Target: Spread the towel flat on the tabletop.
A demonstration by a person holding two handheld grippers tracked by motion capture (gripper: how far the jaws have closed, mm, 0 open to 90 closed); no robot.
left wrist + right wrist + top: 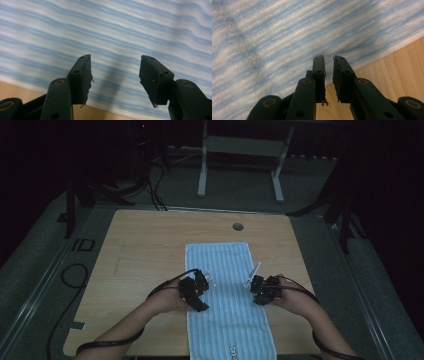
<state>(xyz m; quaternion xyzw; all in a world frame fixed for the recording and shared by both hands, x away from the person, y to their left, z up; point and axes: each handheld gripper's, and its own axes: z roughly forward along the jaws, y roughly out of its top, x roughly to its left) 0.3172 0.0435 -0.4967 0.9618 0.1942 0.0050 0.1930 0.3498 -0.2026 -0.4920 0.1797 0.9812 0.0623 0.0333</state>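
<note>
a dim room with dark carpet and a white desk frame (240, 150) behind a light wooden table (145, 250) with a round cable hole (238, 226). a blue-striped towel (225, 270) lies flat along the table's middle, reaching the near edge. the left gripper (206, 281) hovers over its left edge, jaws apart, nothing between. the right gripper (252, 281) sits at the towel's right edge, jaws a narrow gap apart, not pinching cloth.

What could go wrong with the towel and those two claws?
The right claw sits at the towel's edge with only a thin gap between its jaws, so it might pinch too little cloth and slip off. The left claw is open above the stripes, holding nothing; if only one side gets lifted, the towel may bunch or skew on the table.
</note>
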